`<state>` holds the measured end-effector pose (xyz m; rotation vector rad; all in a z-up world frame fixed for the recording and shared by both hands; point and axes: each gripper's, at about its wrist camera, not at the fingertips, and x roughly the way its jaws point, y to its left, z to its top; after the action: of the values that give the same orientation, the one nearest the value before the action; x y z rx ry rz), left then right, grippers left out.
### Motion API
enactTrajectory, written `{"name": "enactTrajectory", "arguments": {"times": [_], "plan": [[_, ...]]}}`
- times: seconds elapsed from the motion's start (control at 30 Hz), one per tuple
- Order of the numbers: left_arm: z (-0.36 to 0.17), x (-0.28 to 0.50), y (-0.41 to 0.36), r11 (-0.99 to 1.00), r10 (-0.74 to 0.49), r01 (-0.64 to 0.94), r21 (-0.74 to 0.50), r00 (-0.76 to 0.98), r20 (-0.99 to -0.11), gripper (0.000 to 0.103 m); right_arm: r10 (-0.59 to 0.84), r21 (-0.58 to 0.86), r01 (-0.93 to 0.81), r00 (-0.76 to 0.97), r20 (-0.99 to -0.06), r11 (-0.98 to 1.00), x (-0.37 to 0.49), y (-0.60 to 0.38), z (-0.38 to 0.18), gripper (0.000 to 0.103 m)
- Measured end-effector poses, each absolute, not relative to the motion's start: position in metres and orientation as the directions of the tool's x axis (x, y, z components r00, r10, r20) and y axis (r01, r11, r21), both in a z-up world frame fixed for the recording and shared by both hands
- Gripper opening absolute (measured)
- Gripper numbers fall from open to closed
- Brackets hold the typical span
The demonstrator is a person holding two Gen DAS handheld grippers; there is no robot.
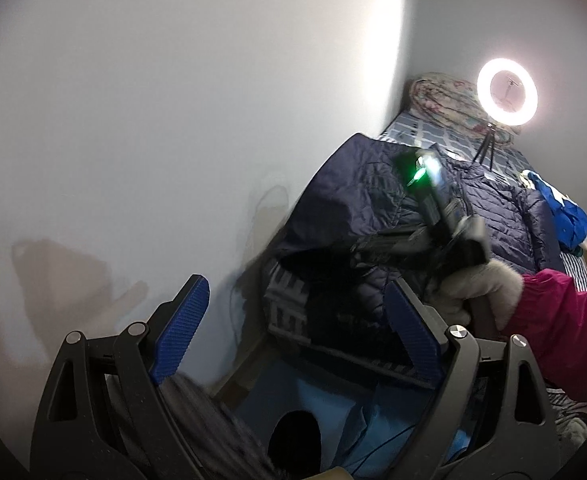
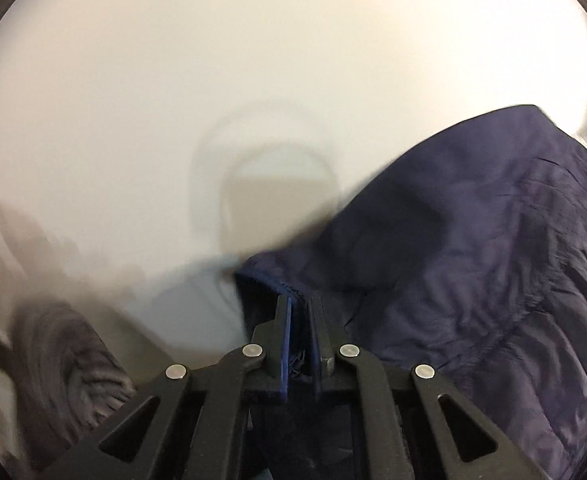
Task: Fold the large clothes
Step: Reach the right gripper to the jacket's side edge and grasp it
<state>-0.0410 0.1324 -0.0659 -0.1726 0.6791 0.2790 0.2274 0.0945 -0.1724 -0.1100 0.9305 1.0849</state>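
In the left wrist view, the left tongs (image 1: 293, 328) stand released, pads wide apart, grasping nothing. The navy jacket (image 1: 489, 204) lies on the bed (image 1: 421, 128), one part lifted near the wall-side edge. In the right wrist view, the right tongs (image 2: 300, 312) are clenched on the jacket's hem.

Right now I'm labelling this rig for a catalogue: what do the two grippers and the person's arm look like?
The left gripper has black angular linkage arms with silver rivets and ribbed blue pads. The right gripper is built the same: black links, silver rivets, blue pad faces. The right hand wears a fuzzy grey glove under a magenta sleeve.
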Motion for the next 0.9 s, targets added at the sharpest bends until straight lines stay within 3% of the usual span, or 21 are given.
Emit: {"name": "enactTrajectory", "arguments": {"times": [0.1, 0.3, 0.53, 0.57, 0.67, 0.9], "plan": [[-0.064, -0.022, 0.123, 0.961, 0.175, -0.271, -0.06, 0.76, -0.626, 0.092, 0.762, 0.438, -0.716, 0.202, -0.615, 0.544, 0.259, 0.046, -0.151, 0.0], [-0.069, 0.026, 0.097, 0.988, 0.067, -0.135, -0.069, 0.797, -0.6, 0.092, 0.761, 0.517, -0.569, 0.372, -0.531, 0.64, 0.315, -0.041, -0.125, 0.0], [-0.07, 0.066, 0.078, 0.994, -0.007, -0.058, -0.092, 0.812, -0.584, 0.092, 0.712, 0.488, -0.53, 0.397, -0.58, 0.693, 0.322, -0.075, -0.133, 0.003], [-0.071, 0.063, 0.076, 0.995, 0.001, -0.061, -0.085, 0.812, -0.583, 0.092, 0.71, 0.471, -0.551, 0.377, -0.595, 0.688, 0.319, -0.071, -0.136, 0.005], [-0.075, 0.043, 0.081, 0.993, 0.027, -0.092, -0.077, 0.796, -0.604, 0.092, 0.716, 0.428, -0.63, 0.312, -0.625, 0.648, 0.311, -0.033, -0.155, 0.035], [-0.079, -0.017, 0.123, 0.952, 0.144, -0.286, -0.113, 0.737, -0.66, 0.092, 0.671, 0.275, -0.834, 0.145, -0.727, 0.478, 0.237, 0.061, -0.172, 0.04]]}}
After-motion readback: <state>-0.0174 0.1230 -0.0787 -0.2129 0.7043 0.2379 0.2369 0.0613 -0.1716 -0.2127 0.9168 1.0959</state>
